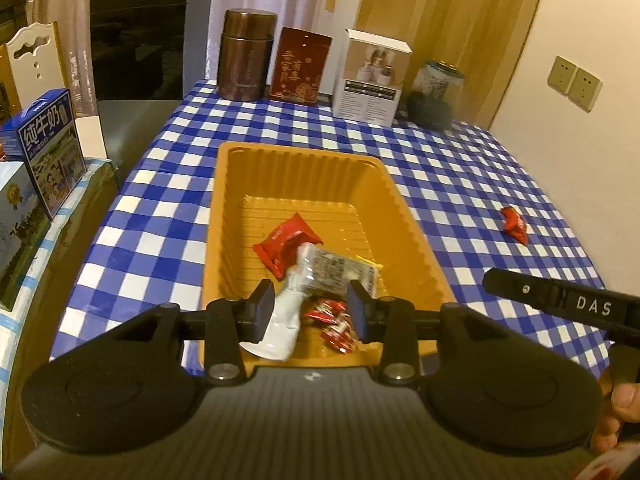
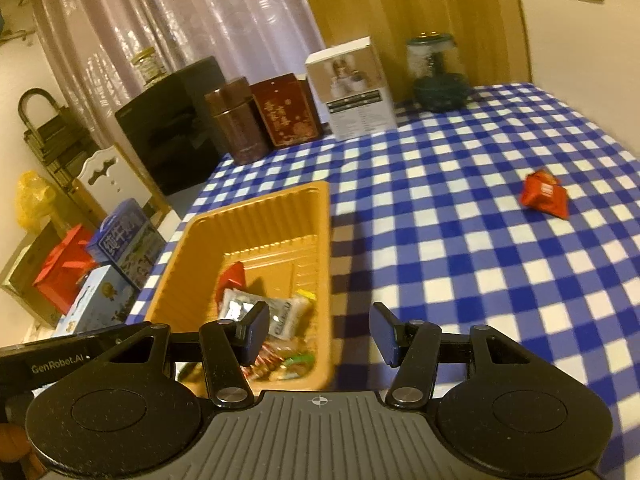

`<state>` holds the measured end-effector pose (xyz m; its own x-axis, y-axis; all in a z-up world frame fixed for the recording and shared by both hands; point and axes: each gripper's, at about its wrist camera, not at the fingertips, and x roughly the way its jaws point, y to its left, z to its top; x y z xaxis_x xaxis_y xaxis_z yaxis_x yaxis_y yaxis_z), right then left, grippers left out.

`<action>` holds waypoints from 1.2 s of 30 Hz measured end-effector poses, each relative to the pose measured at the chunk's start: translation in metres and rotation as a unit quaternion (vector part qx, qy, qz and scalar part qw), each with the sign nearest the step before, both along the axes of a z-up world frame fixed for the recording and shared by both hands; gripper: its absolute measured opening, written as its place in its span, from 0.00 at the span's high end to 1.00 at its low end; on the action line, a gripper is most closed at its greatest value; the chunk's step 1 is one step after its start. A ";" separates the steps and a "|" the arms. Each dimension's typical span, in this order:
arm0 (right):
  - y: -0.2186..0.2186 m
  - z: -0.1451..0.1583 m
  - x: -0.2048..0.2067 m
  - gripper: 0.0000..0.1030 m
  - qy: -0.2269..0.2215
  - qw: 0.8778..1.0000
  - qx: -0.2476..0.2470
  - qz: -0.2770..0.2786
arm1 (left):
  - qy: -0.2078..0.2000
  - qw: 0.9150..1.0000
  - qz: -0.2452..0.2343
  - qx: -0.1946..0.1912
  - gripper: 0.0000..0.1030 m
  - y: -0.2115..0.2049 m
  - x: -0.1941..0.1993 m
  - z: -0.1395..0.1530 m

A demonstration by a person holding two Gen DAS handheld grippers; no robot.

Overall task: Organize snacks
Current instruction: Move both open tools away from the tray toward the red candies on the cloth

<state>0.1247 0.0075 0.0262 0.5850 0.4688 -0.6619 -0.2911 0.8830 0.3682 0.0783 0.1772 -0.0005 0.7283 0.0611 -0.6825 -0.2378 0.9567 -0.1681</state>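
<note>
Jaws of the left gripper [image 1: 311,307] stand apart around a white packet [image 1: 285,322] over the tray [image 1: 404,216]; the right gripper [image 2: 318,334] gapes empty.

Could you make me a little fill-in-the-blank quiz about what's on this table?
1. The snacks lie in an ___ tray.
2. One red packet remains on the ___ tablecloth.
3. The right tool holds ___.
4. The brown canister stands beside a ___ box.

Missing words: orange; checked; nothing; red
</note>
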 end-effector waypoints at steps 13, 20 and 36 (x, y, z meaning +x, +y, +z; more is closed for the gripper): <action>-0.053 0.011 -0.039 0.45 -0.007 0.999 -0.008 -0.049 | -0.009 0.999 -0.023 -0.020 0.42 -0.043 -0.015 0.010; -0.083 0.018 -0.051 0.45 -0.012 0.997 -0.006 -0.080 | -0.013 0.999 -0.042 -0.021 0.30 -0.068 -0.015 0.015; -0.137 0.024 -0.058 0.44 -0.023 0.990 -0.011 -0.135 | -0.020 0.995 -0.094 -0.030 0.15 -0.120 0.005 0.017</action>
